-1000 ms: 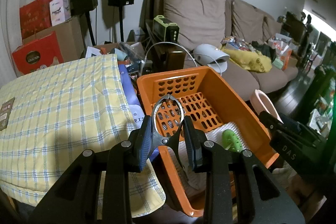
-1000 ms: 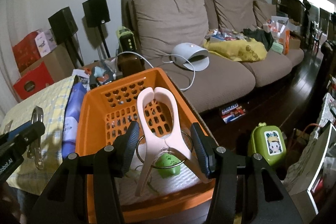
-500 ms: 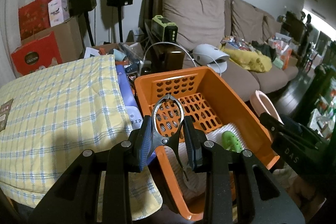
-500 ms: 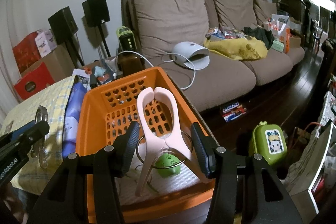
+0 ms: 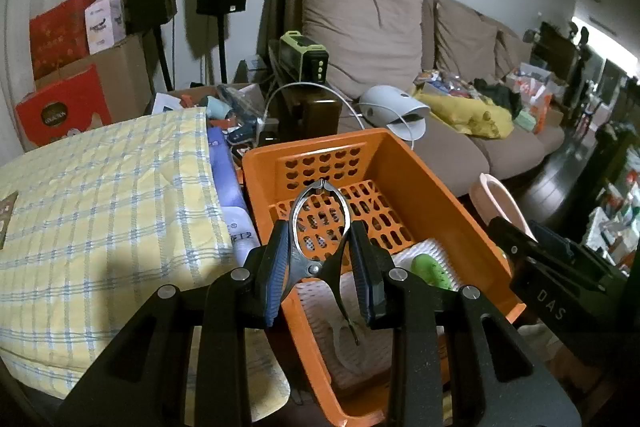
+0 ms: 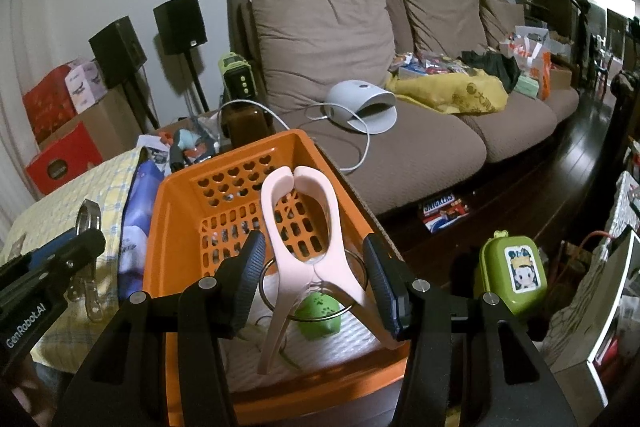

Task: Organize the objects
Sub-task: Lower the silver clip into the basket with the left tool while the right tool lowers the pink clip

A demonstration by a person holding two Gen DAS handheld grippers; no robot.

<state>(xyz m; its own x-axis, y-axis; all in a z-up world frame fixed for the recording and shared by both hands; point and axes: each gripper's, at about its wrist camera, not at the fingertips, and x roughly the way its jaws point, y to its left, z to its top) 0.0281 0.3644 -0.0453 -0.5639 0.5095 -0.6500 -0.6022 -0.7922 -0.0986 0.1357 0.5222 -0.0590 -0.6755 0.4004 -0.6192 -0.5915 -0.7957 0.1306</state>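
My left gripper is shut on a steel spring clip, held upright over the left wall of the orange basket. My right gripper is shut on a large pink plastic clip with a wire ring, above the near half of the basket. A white cloth and a small green toy lie in the basket. The left gripper and its steel clip show at the left edge of the right wrist view. The pink clip shows at the right of the left wrist view.
A yellow checked cloth covers the surface left of the basket, with a purple packet between them. A brown sofa with clutter stands behind. A green lunch box sits on the floor to the right. Speakers and cardboard boxes stand at the far left.
The left gripper with the steel clip has drifted slightly rightward toward the basket. The right gripper and pink clip have stayed put.
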